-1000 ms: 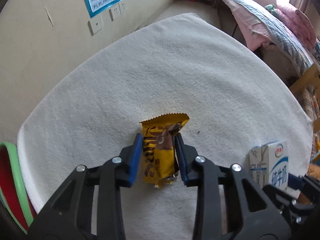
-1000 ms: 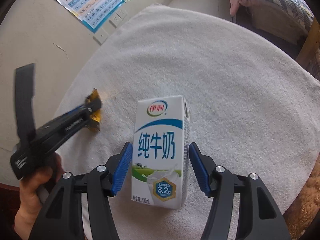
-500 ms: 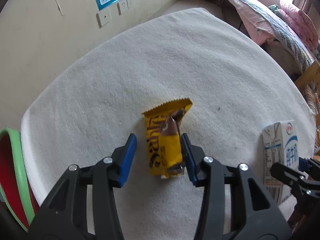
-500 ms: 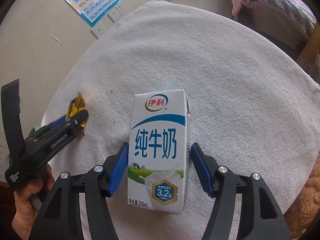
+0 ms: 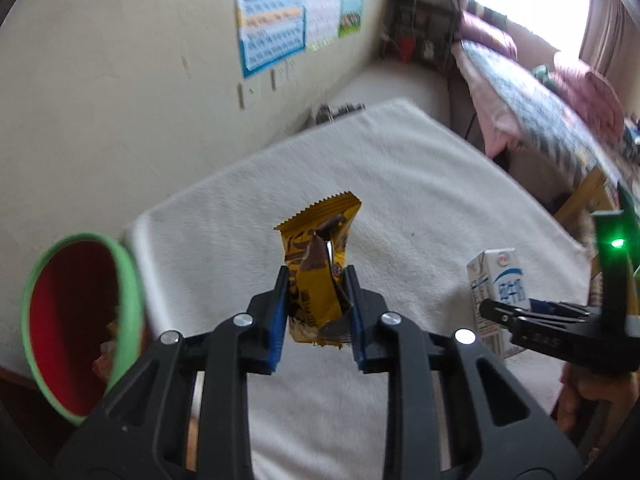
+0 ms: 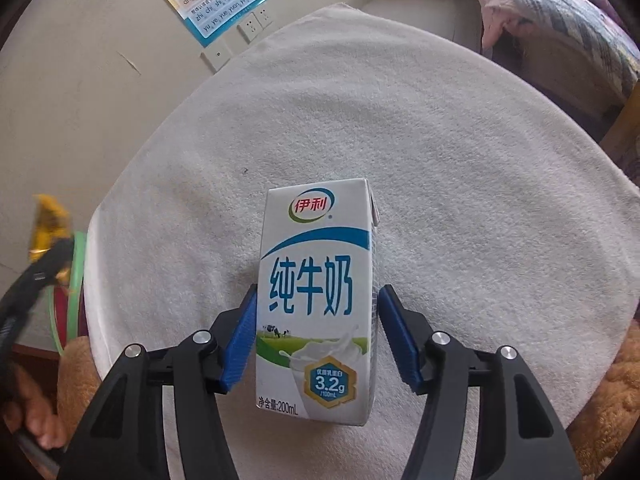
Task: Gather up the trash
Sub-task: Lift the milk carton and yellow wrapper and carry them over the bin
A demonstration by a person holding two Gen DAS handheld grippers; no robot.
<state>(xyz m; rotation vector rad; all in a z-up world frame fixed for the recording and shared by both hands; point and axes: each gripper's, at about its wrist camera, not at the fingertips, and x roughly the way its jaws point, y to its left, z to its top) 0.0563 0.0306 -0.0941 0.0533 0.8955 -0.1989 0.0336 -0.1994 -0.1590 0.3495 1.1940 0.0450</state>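
Note:
My left gripper (image 5: 316, 316) is shut on a yellow and brown snack wrapper (image 5: 320, 268) and holds it up in the air above the white cloth-covered table (image 5: 420, 200). The wrapper also shows at the far left of the right wrist view (image 6: 48, 224). A white and blue milk carton (image 6: 316, 300) stands upright on the table between the fingers of my right gripper (image 6: 316, 332). The left pad touches the carton; a small gap shows at the right pad. The carton also shows in the left wrist view (image 5: 496, 284).
A red bin with a green rim (image 5: 76, 320) stands off the table's left edge, with some scraps inside; its rim shows in the right wrist view (image 6: 76, 280). A wall with posters (image 5: 272, 28) is behind, a bed (image 5: 540, 92) to the right.
My left gripper opened briefly, then shut on the wrapper and lifted it off the table, swinging left toward the bin. My right gripper stayed around the carton and narrowed slightly.

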